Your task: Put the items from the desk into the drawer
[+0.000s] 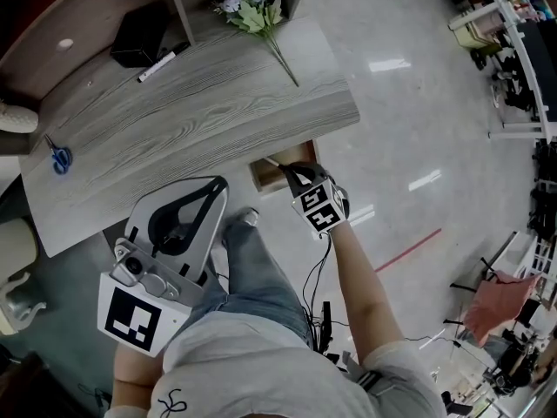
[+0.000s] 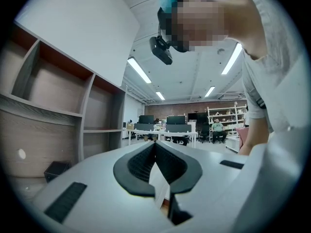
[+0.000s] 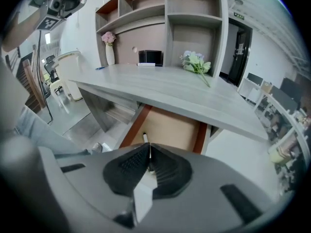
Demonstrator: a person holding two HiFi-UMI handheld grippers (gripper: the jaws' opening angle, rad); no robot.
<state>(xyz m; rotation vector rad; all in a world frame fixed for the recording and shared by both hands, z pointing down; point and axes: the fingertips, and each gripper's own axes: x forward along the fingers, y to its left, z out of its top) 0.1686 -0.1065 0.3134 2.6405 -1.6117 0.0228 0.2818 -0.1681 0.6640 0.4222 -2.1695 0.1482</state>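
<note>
The open wooden drawer (image 3: pixel 171 128) juts out under the front edge of the grey desk (image 1: pixel 200 111). My right gripper (image 3: pixel 148 148) hangs over the drawer's near end, shut on a white pen (image 3: pixel 145 139) whose tip pokes out past the jaws; in the head view this right gripper (image 1: pixel 292 172) is at the drawer (image 1: pixel 264 179). On the desk lie a flower bunch (image 1: pixel 254 11), a black box (image 1: pixel 139 33), a marker (image 1: pixel 157 66) and blue scissors (image 1: pixel 59 158). My left gripper (image 1: pixel 216 188) is held back near my body, shut and empty, its jaws (image 2: pixel 155 145) pointing up at the room.
Shelving rises behind the desk (image 3: pixel 170 89), with a vase of pink flowers (image 3: pixel 109 50) at its left end. A white chair (image 3: pixel 65 76) stands left of the desk. My leg (image 1: pixel 261 268) is close to the drawer front. Open floor (image 1: pixel 409 129) lies to the right.
</note>
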